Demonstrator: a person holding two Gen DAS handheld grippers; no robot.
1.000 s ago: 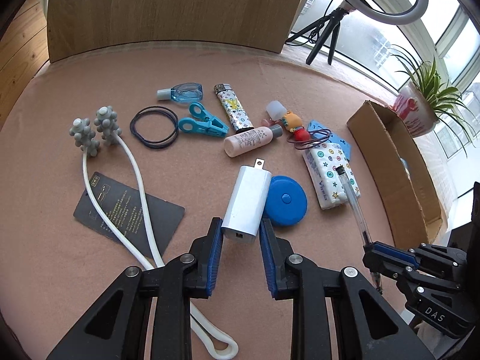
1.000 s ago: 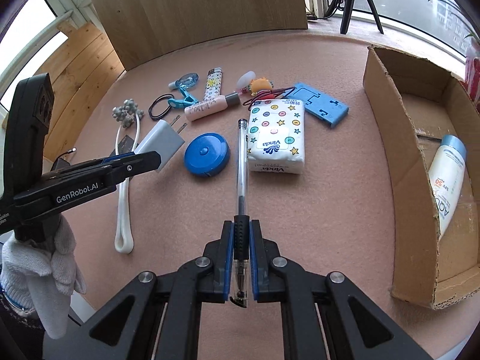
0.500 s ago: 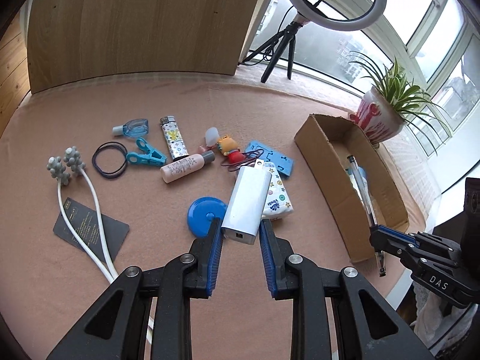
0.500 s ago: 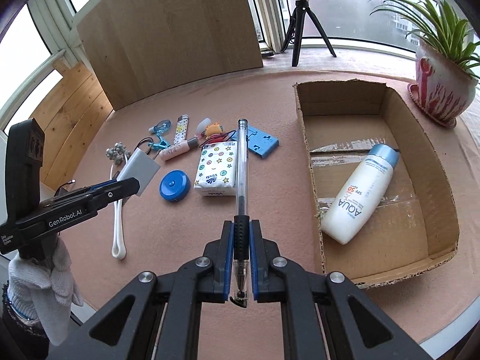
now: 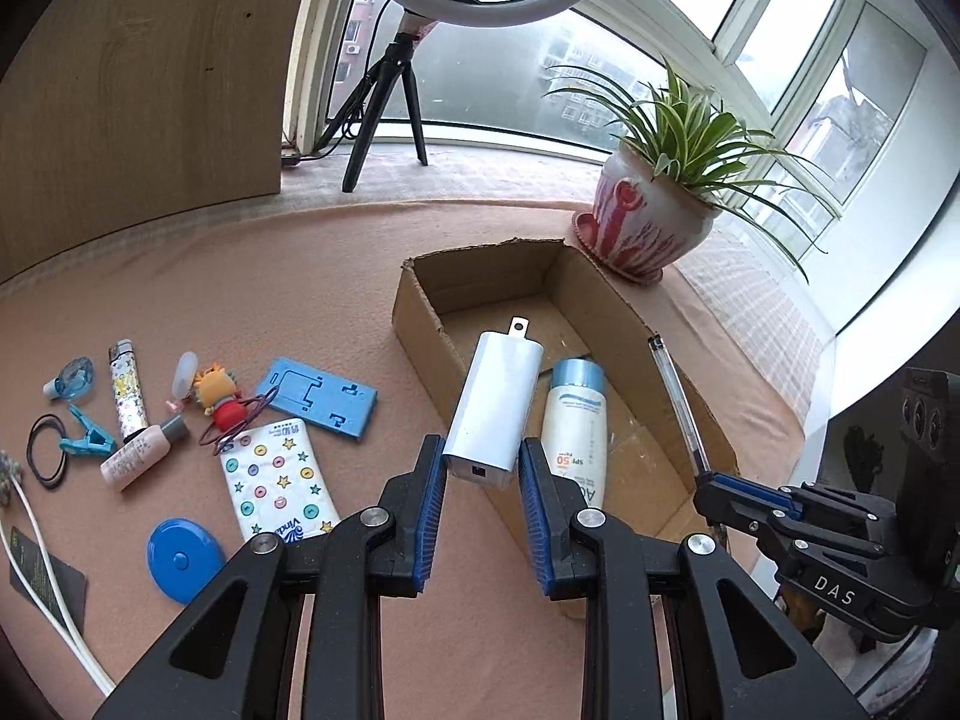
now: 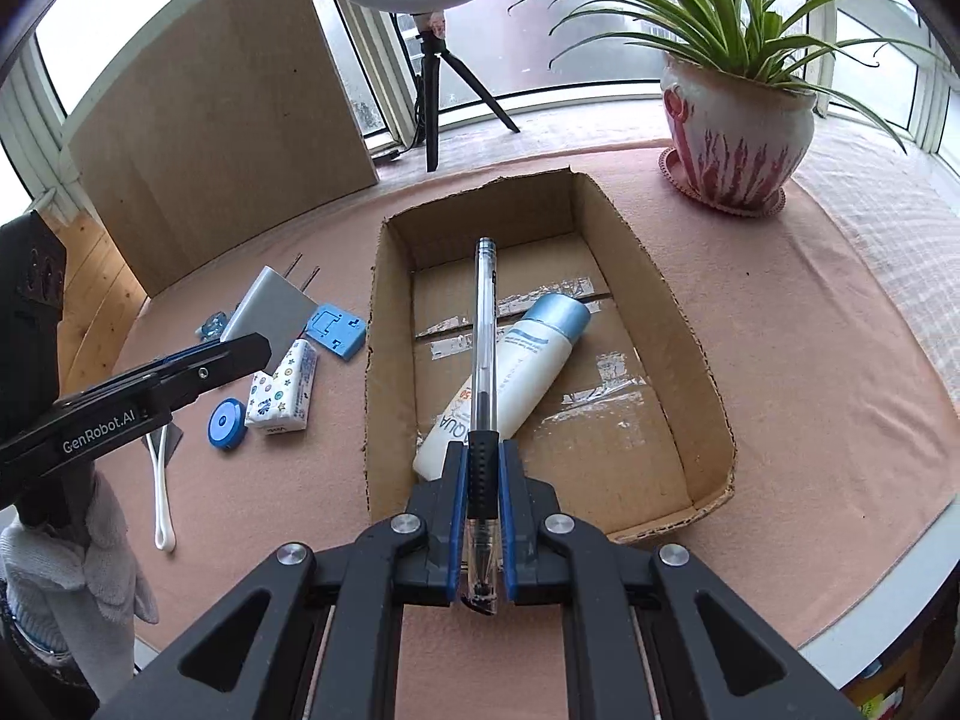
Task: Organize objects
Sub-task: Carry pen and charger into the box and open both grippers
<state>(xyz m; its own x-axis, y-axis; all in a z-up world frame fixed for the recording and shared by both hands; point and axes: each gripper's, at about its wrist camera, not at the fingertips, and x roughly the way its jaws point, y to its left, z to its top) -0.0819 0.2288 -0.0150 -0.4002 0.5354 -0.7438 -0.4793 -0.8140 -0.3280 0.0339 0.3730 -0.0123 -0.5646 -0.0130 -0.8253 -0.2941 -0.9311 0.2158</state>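
On the pink cloth [image 6: 780, 324] by the windows, each gripper holds something, seemingly over the box [image 6: 672, 300]: charger [image 5: 495, 408], pen [image 6: 483, 336].

**Window ledge and backdrop**

A white ring light on a black tripod [image 5: 384, 114] stands on the ledge before the panes. To its right a green spider plant in a red-and-white ceramic pot [image 6: 735, 120] sits on a pink scalloped saucer [image 6: 723, 195] at the edge of the salmon-pink felt table cover [image 6: 798, 324]. A tall light-wood board [image 6: 222, 120] stands upright left of the tripod. Beyond the glass, grey buildings show hazily.
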